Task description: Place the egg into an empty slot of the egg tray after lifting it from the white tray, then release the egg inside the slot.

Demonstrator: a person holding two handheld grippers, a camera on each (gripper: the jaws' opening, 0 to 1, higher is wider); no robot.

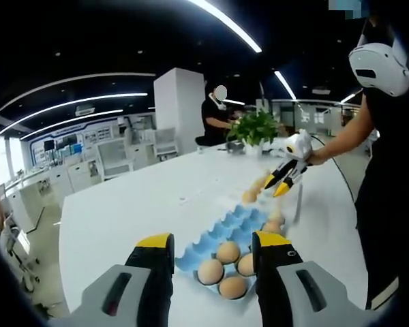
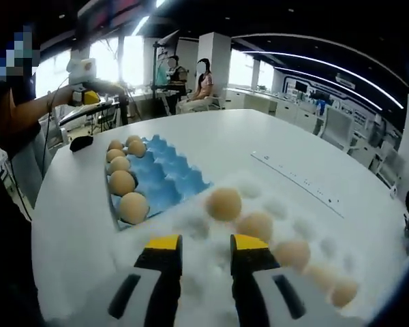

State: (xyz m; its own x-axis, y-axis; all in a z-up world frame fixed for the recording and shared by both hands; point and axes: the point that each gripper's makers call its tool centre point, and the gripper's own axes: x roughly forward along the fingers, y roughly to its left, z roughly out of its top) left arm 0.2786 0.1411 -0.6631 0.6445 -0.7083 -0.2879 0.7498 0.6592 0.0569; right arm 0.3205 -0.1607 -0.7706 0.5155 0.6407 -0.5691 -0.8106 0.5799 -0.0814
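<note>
The pick-up step is in hand. The right gripper (image 2: 200, 246), jaws apart and empty, hovers low in frame over the white foam tray (image 2: 273, 204). Its nearest tan egg (image 2: 223, 203) sits centre frame; the next move likely calls for closing on it. The blue moulded egg tray (image 2: 165, 178) lies upper left. The left gripper (image 1: 213, 244) is open, empty.

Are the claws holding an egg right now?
No. The left gripper and the right gripper are both open with nothing between the jaws. The eggs sit on the white tray.

My grippers – left gripper (image 1: 211, 255) and right gripper (image 2: 206, 255) – have yellow-tipped black jaws on grey bodies. Tan eggs (image 2: 224, 203) sit on the white tray (image 2: 273, 197); the egg tray (image 2: 165, 176) is light blue – the table (image 2: 273, 139) white.
</note>
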